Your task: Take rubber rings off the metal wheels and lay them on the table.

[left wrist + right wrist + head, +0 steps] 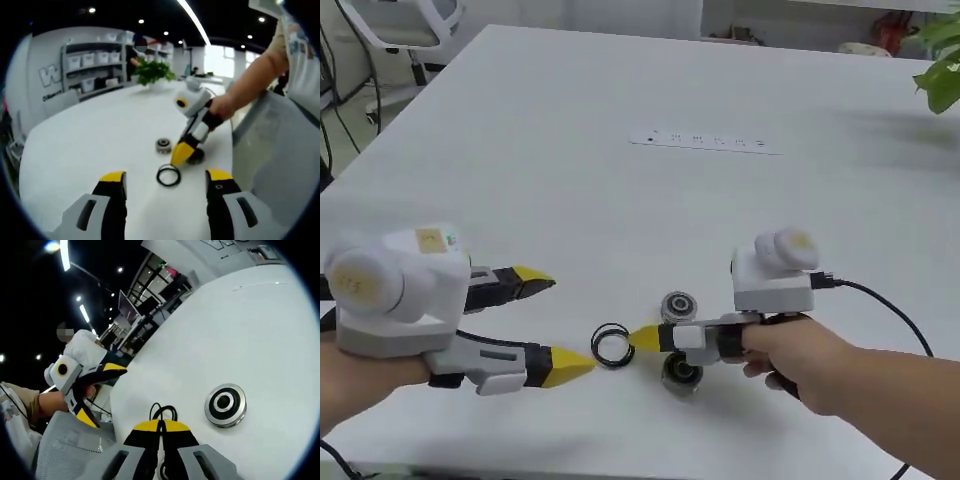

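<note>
The yellow-tipped fingers [148, 428] of the right gripper [642, 339] were pressed together with no gap between them. Their tips lay at the edge of a thin black rubber ring [611, 345], which rested flat on the white table [620, 190]. Whether a strand of it was pinched between the tips could not be told, nor whether it was one ring or two overlapping loops.

The left gripper [554, 322] had its yellow-tipped fingers [113, 177] spread wide apart and holding nothing. In the left gripper view the black rubber ring lay just ahead of the gap between them.

Just beyond the right gripper's tips stood a round silver metal wheel with a dark hub [678, 306], flat on the table and near the ring but apart from it. A second, darker wheel [682, 372] sat partly under the right gripper's body on the near side.

The right hand [790, 358] held its gripper level and pointing leftwards, and the left hand [365, 375] held the other one pointing rightwards. A black cable [885, 305] ran from the right gripper across the table. Further back a flat white strip of sockets [705, 141] lay on the tabletop, and green leaves [942, 68] showed at the far right corner.
</note>
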The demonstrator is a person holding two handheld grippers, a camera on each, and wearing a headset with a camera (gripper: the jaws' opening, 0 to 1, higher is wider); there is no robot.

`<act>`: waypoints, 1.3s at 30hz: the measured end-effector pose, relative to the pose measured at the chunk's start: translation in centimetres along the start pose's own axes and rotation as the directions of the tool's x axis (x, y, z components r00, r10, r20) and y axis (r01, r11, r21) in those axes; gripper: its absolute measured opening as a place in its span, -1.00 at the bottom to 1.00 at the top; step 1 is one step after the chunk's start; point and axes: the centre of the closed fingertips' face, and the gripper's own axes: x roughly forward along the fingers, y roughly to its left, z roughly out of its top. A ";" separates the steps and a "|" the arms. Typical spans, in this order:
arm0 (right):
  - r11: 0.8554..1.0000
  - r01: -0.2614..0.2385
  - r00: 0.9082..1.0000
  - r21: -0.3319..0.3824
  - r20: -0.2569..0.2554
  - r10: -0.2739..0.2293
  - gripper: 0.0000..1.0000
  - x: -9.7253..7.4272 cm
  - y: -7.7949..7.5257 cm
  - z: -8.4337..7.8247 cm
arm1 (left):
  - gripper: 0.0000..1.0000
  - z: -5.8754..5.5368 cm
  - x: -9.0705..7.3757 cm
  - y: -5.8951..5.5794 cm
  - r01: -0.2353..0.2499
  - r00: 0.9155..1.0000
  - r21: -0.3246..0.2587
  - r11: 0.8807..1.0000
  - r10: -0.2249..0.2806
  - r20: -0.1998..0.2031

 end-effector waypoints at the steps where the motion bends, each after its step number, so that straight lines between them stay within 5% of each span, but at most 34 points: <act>1: 1.000 0.006 1.000 0.005 0.000 -0.006 -1.00 0.0 -0.1 0.0 | 0.29 -0.1 0.0 0.0 -0.001 1.000 -0.001 1.000 0.001 -0.001; 21: 0.998 0.035 0.999 -0.046 0.008 -0.035 -0.75 -0.3 -0.3 0.2 | 0.27 -0.4 0.0 -0.3 0.008 1.000 0.001 1.000 -0.008 -0.019; 34: 0.985 0.052 0.995 -0.162 0.095 -0.037 -0.53 -3.2 1.1 2.2 | 0.30 1.2 0.0 -0.6 0.013 1.000 0.009 1.000 -0.013 0.014; 39: 0.969 0.080 0.992 -0.234 0.116 -0.054 -0.50 -4.7 1.3 2.8 | 0.31 1.6 0.0 -0.8 0.019 1.000 0.012 1.000 -0.019 0.019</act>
